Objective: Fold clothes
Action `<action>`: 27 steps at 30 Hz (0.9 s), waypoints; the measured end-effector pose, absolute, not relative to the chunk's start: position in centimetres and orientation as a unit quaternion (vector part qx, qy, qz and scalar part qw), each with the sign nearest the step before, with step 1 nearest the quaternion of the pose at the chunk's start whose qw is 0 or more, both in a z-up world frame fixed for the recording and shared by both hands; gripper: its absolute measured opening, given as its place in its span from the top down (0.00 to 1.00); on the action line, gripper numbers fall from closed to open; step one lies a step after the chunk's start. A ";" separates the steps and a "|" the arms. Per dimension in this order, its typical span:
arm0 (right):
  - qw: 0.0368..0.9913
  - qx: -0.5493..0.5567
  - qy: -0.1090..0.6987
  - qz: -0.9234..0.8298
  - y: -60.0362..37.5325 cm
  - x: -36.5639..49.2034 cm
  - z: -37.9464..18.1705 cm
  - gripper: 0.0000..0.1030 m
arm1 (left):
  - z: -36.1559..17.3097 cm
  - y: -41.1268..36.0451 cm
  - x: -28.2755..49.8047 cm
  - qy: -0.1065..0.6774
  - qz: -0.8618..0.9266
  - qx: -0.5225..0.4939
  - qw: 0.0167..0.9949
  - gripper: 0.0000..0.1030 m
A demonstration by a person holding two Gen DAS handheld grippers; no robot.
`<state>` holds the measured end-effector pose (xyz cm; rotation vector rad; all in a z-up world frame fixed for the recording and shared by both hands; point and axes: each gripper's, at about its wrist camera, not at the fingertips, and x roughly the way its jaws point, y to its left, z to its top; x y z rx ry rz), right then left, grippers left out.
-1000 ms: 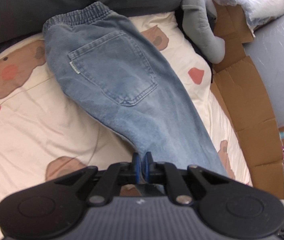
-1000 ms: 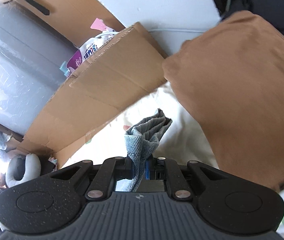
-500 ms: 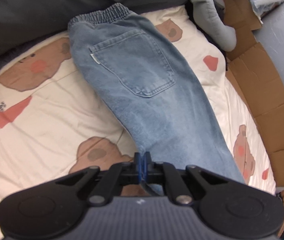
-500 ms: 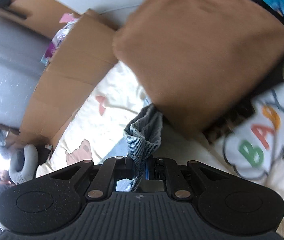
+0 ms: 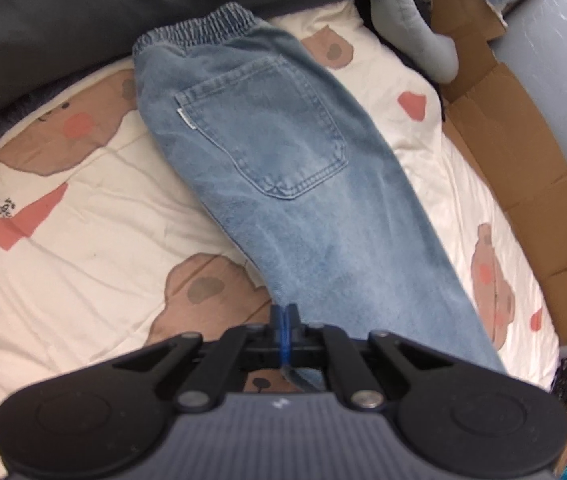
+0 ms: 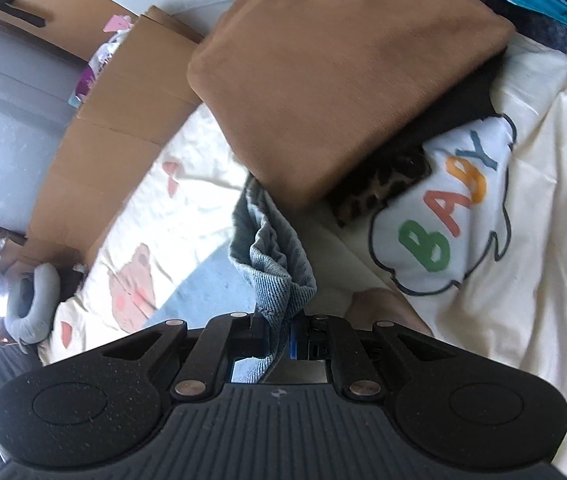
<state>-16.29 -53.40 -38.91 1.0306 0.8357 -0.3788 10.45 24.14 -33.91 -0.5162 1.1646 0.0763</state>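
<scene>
A pair of light blue jeans point(image 5: 283, 168) lies folded lengthwise on the bear-print bedspread point(image 5: 83, 248), its elastic waistband at the far end and a back pocket facing up. My left gripper point(image 5: 284, 318) is shut on the near edge of the leg, low in the left wrist view. In the right wrist view the bunched hem of the jeans point(image 6: 273, 256) stands up out of my right gripper point(image 6: 283, 336), which is shut on it. The right gripper's pads are hidden by the denim.
A stack of folded clothes lies just beyond the right gripper: a brown garment point(image 6: 343, 80) on top, a leopard-print piece point(image 6: 383, 188) and a white "BABY" shirt point(image 6: 443, 216) below. Flattened cardboard point(image 5: 523, 160) lines the bed's far side. A grey neck pillow point(image 5: 411, 20) sits near the waistband.
The right gripper has swung down and toward the clothes stack with the hem held. The left gripper has shifted across the bed, so the jeans sit more central in its view.
</scene>
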 end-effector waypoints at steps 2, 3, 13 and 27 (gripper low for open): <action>0.771 0.473 0.387 -0.178 -53.3 -16.1 -39.4 0.93 | -35.2 24.2 10.6 0.549 0.037 -0.242 0.800 1.00; 0.772 0.470 0.389 -0.180 -53.3 -16.0 -39.6 0.93 | -35.7 24.3 10.6 0.549 0.034 -0.240 0.800 1.00; 0.768 0.447 0.416 -0.195 -53.2 -15.5 -41.3 0.93 | -40.1 24.4 10.2 0.562 0.022 -0.236 0.792 0.97; 0.775 0.439 0.412 -0.190 -53.1 -14.9 -40.3 0.93 | -40.5 21.4 5.2 0.573 -0.034 -0.137 0.808 0.62</action>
